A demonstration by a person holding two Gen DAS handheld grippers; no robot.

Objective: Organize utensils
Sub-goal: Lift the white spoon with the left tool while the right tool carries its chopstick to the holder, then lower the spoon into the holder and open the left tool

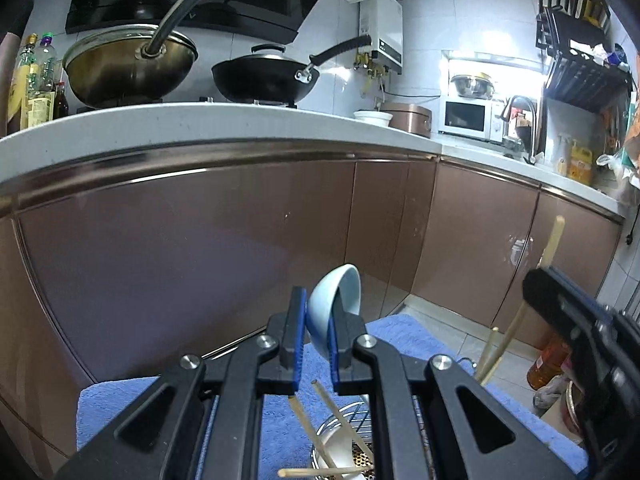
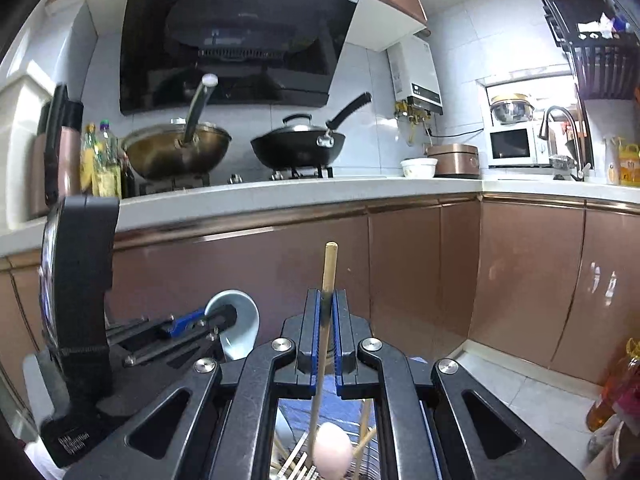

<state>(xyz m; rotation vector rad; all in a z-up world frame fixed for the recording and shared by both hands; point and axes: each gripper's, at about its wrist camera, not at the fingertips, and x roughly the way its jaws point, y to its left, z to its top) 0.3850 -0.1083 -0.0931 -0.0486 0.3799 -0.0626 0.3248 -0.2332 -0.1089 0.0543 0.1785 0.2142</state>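
**Op:** Both tongs loaded. Left gripper (image 1: 316, 332) is pinching the wall of a pale blue bowl (image 1: 334, 304), one finger inside, one outside, bowl tipped on its side in the air. Right gripper (image 2: 326, 312) is pressed together on a wooden chopstick (image 2: 329, 276), stick near upright, top poking above the fingers.

**Eng:** Where's the rest?

**Op:** Below me: wire rack (image 1: 346, 420) on a blue towel (image 1: 400, 336), more chopsticks (image 1: 332, 412) lying loose across it, plus what looks like a white dish. Right wrist view shows a pale egg-shaped thing (image 2: 332, 448) down there; can't tell what it is.

**Eng:** Plan for the step?

**Op:** My read: I'm mid-carry, sorting into the rack. I'd lower the chopstick first, keep it vertical so the tip finds a slot, and release only once it's supported. Bowl grip is on the rim only, so I'd move slowly with no wrist twist; it could slip. I'd also keep the two grippers apart, since they're close now.

**Eng:** Any readable text?

**Op:** Small white lettering on the left gripper's body in the right view, too blurred to read for sure. Bottle labels and stickers on the hood (image 2: 240, 36) are illegible.
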